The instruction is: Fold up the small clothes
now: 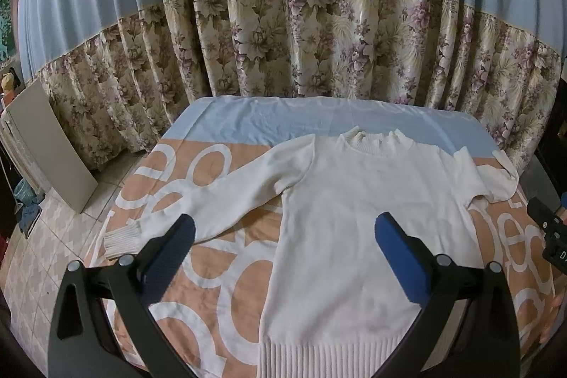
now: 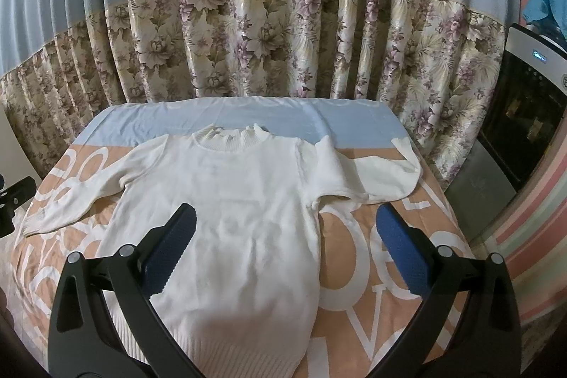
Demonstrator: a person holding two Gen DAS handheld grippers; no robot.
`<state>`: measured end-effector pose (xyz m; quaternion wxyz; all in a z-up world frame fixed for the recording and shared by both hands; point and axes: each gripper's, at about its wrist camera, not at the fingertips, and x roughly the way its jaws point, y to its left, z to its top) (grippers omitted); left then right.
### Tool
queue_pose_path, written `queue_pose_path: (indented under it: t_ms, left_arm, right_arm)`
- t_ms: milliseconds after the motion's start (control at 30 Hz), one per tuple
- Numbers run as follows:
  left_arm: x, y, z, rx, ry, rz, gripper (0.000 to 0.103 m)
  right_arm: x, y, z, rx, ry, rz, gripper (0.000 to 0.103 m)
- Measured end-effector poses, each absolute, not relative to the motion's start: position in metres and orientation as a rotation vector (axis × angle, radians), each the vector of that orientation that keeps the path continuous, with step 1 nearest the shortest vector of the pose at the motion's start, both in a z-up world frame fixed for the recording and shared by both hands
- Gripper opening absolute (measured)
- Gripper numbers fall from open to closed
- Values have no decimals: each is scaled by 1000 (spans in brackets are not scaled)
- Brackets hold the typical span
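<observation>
Left wrist view first: at nine o'clock we see a pale board [image 1: 53, 151] leaning by the tiled floor [image 1: 53, 236], and behind everything hangs a curtain [image 1: 283, 41], blue on top and flowered below. The table cover [image 1: 219, 275], peach with white rings and a blue band at the far edge, fills the middle. On it lies the white sweater [image 1: 354, 218], spread flat with its collar toward twelve o'clock and its ribbed hem toward six. Its long sleeve reaches out to eight o'clock, with the ribbed cuff near the cover's edge; the other sleeve is bent back on itself at two o'clock. Our left gripper [image 1: 285, 234] hangs above the cloth with its jaws wide apart and nothing between them; one blue pad [image 1: 404, 257] shows over the sweater's body, the other over the long sleeve. At three o'clock a black piece of the other tool [image 1: 549, 229] pokes in, with part of a hand [image 1: 553, 317] below it.

In the right wrist view, the sweater [image 2: 241, 218] sits left of centre and the doubled sleeve lies at one o'clock. Our right gripper [image 2: 285, 232] is also spread wide and empty, its left pad above the sweater's body, its right pad above the bare cover [image 2: 354, 271]. At three o'clock stands a dark appliance [image 2: 524, 116] with a blue cloth [image 2: 549, 2] on top, against a striped wall [image 2: 538, 236].
</observation>
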<state>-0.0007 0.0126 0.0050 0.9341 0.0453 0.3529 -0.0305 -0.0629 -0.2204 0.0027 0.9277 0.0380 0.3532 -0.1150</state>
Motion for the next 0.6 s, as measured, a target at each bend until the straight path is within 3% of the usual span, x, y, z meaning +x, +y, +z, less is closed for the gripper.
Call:
queue_pose_path:
  t_ms: [600]
  left_arm:
    - [0,12,2,94,725,-61,102]
  right_arm:
    - [-62,-220,4,74,727,-237,100]
